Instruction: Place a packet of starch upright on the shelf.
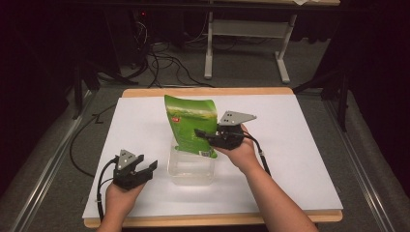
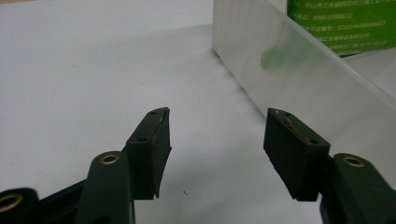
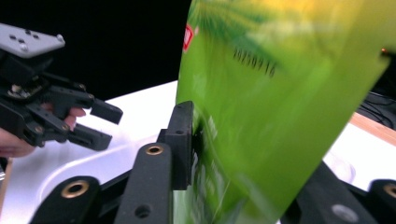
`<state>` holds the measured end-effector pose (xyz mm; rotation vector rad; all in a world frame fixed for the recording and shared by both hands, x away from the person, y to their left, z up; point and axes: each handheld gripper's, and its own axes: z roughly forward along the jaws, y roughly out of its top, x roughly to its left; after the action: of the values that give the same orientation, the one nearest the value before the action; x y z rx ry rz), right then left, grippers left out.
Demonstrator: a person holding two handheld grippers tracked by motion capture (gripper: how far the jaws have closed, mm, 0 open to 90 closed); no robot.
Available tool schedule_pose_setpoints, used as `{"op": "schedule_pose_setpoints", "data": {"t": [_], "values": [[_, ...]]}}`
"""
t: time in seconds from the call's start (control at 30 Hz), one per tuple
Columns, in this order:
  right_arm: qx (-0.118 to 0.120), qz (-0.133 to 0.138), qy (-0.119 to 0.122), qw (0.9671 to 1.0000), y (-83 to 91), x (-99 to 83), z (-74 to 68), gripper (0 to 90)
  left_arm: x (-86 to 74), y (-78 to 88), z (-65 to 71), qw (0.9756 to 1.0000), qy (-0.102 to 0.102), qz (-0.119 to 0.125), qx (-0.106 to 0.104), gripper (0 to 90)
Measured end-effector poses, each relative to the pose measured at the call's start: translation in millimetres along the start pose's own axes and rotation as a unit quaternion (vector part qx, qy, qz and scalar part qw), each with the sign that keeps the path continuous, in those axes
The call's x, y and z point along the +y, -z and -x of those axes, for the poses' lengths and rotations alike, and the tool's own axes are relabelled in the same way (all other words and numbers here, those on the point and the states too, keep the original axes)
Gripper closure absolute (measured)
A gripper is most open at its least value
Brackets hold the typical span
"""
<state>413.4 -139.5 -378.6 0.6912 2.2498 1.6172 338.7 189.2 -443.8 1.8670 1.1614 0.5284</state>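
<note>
A green snack bag (image 1: 191,123) stands upright with its lower end inside a clear plastic box (image 1: 191,168) at the middle of the white board. My right gripper (image 1: 202,135) is shut on the bag's lower right part; in the right gripper view the bag (image 3: 271,107) sits between its jaws. My left gripper (image 1: 145,166) rests open on the board just left of the box. The left gripper view has the box wall (image 2: 299,74) ahead on the right, with nothing between the pads (image 2: 156,140).
The white board (image 1: 290,159) lies on a wooden table (image 1: 208,221) with bare room left and right of the box. Cables (image 1: 164,63) and a white desk frame (image 1: 246,43) stand on the floor behind. The table's front edge is close to the person's forearms.
</note>
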Motion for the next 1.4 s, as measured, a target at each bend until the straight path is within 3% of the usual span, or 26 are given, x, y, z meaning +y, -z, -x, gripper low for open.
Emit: {"op": "schedule_pose_setpoints", "data": {"t": [0.17, 0.33, 0.37, 0.47, 0.7, 0.87, 1.17, 1.4], "values": [[-0.027, -0.011, 0.004, 0.9996, 5.7, -12.2, -6.8, 59.4, 0.1, 0.5, 0.4, 1.0000, 0.000, 0.002, 0.000, 41.6], [-0.040, -0.020, 0.010, 0.9989, 9.8, -17.8, -11.0, 62.2, 0.4, 0.8, 0.4, 1.0000, 0.000, 0.002, -0.001, 41.6], [-0.033, -0.021, 0.010, 0.9992, 10.3, -17.8, -11.5, 74.7, 0.4, 0.7, 0.4, 1.0000, 0.000, 0.002, -0.001, 41.6], [-0.028, -0.023, 0.025, 0.9991, 7.6, -16.4, -13.0, 83.7, 0.5, 1.0, 0.3, 1.0000, 0.000, 0.002, -0.001, 41.6], [-0.001, -0.038, 0.040, 0.9985, -5.3, -10.6, -1.0, 85.0, 0.2, 1.5, -1.1, 1.0000, 0.003, 0.003, 0.000, 41.6], [0.020, -0.036, 0.032, 0.9987, -15.0, -14.3, 2.1, 85.4, 0.1, 0.8, -1.7, 1.0000, 0.003, 0.001, 0.000, 41.6], [0.025, -0.002, -0.007, 0.9997, -18.1, -32.3, 5.6, 85.6, 0.1, 1.0, -1.3, 1.0000, 0.003, 0.002, 0.000, 41.6], [0.018, 0.003, -0.008, 0.9998, -16.0, -36.4, 3.6, 85.4, 0.2, 1.1, -0.2, 1.0000, 0.002, 0.002, 0.000, 41.6]]}}
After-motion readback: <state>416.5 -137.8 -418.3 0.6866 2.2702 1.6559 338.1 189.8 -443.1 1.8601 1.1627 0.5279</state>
